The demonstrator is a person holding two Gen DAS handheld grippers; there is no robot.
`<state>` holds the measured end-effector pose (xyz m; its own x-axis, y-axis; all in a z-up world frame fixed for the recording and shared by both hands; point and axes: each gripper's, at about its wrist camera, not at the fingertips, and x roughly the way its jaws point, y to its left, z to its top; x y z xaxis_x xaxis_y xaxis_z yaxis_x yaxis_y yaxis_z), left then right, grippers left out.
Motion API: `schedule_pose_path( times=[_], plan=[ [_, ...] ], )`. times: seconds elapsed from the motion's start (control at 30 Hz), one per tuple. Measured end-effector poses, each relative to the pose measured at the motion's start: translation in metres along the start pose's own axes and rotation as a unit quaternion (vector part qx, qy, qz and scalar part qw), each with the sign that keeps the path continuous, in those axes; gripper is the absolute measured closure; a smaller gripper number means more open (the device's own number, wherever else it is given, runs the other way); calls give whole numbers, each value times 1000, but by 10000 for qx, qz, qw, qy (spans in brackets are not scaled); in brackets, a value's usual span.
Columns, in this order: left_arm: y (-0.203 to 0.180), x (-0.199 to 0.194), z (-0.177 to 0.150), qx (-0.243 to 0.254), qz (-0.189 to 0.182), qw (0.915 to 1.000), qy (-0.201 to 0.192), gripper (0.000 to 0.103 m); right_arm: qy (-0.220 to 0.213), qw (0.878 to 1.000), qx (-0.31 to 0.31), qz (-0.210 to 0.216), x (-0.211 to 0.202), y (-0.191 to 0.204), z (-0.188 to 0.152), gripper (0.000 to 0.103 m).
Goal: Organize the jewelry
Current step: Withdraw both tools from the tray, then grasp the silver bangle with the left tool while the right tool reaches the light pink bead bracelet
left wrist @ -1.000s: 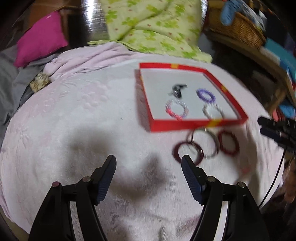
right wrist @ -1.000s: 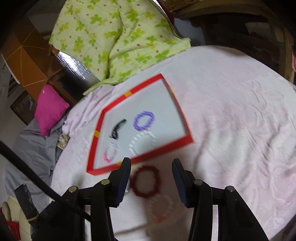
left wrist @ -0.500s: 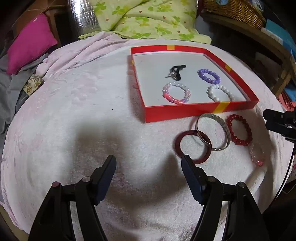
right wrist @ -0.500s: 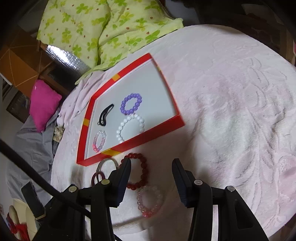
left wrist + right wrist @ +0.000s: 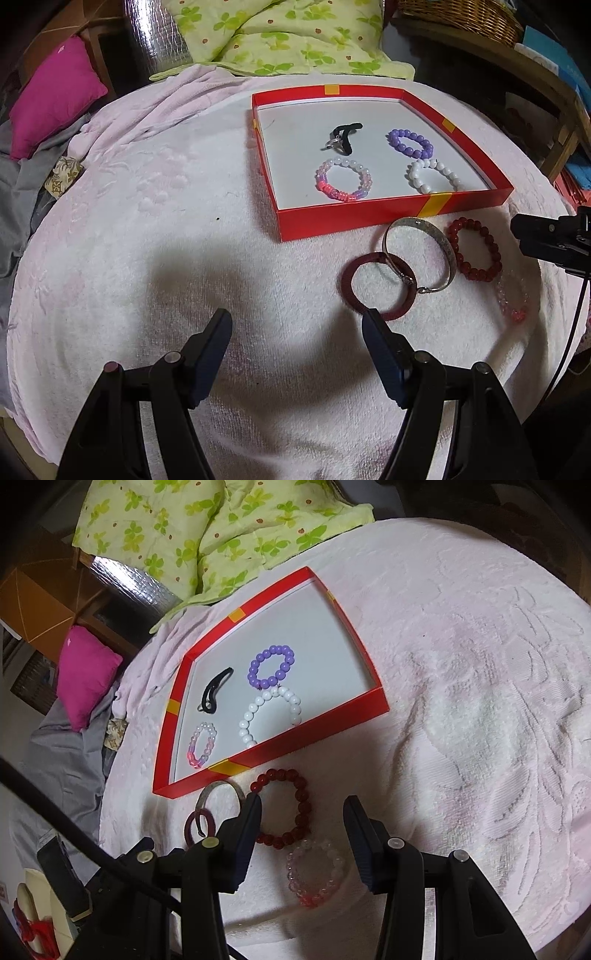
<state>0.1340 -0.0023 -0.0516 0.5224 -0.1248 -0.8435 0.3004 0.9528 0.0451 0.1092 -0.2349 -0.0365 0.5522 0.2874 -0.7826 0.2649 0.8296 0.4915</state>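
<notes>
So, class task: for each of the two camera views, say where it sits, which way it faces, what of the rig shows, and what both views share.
Left wrist: sits on the left hand-held gripper, low over the pink blanket, facing the red tray; its open fingers show, and the right hand-held gripper at the right edge.
Right wrist: sits on the right hand-held gripper, above the dark red bead bracelet, facing the tray's corner; its open fingers show.
Shared: tray, white bead bracelet, silver bangle.

The red tray (image 5: 369, 218) is viewed from its near side by the left camera, obliquely and closer by the right (image 5: 295, 746); both views share it.
</notes>
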Motion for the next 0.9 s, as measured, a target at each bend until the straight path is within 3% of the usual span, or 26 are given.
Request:
schedule_pose_path(
  times=[0.9],
  plan=[
    [-3,11,-2,117,158,9996,213,29,142,9998,-15,-146,0,-10,-2,53]
  ],
)
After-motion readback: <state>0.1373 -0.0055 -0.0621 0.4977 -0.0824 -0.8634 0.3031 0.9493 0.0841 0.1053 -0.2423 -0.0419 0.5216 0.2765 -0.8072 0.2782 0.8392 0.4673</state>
